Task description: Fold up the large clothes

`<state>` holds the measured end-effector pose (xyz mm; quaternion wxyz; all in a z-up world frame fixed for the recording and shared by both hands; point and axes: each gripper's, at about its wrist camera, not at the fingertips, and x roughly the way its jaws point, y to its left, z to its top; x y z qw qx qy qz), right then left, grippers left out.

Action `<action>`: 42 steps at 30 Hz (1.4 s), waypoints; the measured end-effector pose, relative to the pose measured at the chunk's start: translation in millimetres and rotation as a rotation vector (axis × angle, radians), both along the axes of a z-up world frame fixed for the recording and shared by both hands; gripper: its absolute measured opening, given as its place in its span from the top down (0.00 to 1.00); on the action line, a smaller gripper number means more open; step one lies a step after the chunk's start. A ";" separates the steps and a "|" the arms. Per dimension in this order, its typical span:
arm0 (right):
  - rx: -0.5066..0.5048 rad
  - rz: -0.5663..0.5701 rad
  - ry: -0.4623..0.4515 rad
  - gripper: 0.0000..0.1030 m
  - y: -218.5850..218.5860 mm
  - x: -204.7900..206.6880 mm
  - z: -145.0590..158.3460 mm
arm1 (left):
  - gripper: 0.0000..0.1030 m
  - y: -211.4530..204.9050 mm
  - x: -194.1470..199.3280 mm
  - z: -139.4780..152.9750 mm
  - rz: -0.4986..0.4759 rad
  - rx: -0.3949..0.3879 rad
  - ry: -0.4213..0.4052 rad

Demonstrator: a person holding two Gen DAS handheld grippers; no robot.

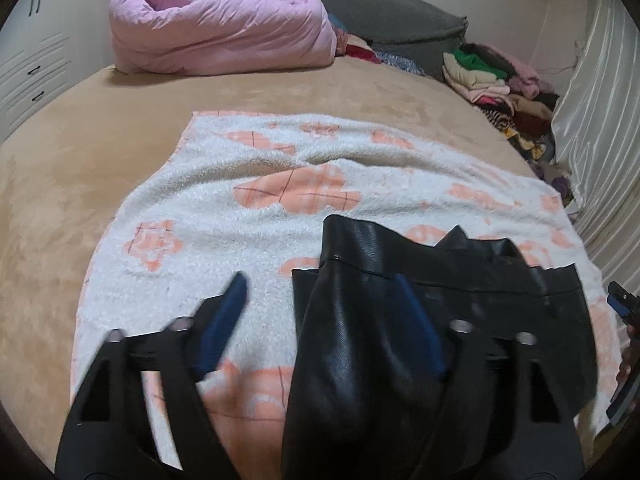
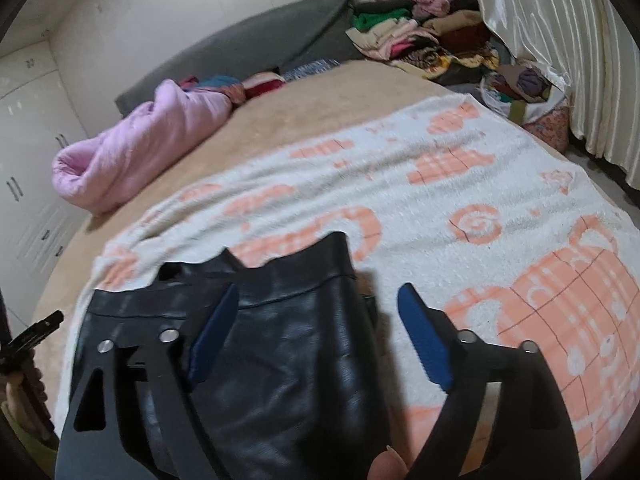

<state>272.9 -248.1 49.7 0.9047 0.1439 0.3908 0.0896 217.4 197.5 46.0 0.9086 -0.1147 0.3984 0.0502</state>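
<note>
A black leather-like garment (image 1: 360, 320) lies on a white towel with orange patterns (image 1: 240, 200) spread on the bed. My left gripper (image 1: 320, 292) is open above the garment's left edge, one blue pad over the towel, the other over the garment. In the right wrist view the same garment (image 2: 280, 360) lies below my right gripper (image 2: 320, 300), which is open wide over the garment's right edge, empty. The towel (image 2: 440, 200) extends to the right.
A rolled pink duvet (image 1: 216, 24) and a grey pillow (image 1: 360, 4) lie at the head of the tan bed (image 1: 60, 160). A pile of folded clothes (image 1: 500, 80) sits at the far right by a pale curtain (image 1: 600, 100). White cabinets (image 1: 32, 52) stand at the left.
</note>
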 end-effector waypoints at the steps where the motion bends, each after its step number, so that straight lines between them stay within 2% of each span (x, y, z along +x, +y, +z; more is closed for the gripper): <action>1: -0.002 0.007 -0.014 0.14 1.4 -4.7 5.6 | 0.10 -0.3 -2.5 2.6 0.007 0.002 -0.007; 6: 0.006 0.019 -0.033 0.06 5.2 -16.7 19.1 | 0.09 -1.8 -10.3 11.6 0.021 -0.006 -0.004; 17: -0.004 0.035 -0.048 0.05 0.7 -54.2 27.1 | 0.09 -7.8 -40.8 19.1 0.007 -0.012 -0.005; 28: -0.007 0.070 -0.030 0.05 6.4 -80.3 18.6 | 0.09 -19.9 -61.8 16.5 -0.014 0.002 0.011; 36: 0.009 0.066 0.029 0.05 5.2 -88.9 -4.2 | 0.09 -23.8 -69.2 -5.8 -0.028 -0.013 0.063; 40: -0.005 0.041 0.077 0.05 2.3 -91.0 -26.0 | 0.09 -23.3 -68.3 -29.9 -0.035 -0.054 0.118; 42: 0.001 0.025 0.111 0.05 -1.4 -90.9 -37.8 | 0.09 -19.2 -67.3 -46.2 -0.027 -0.101 0.160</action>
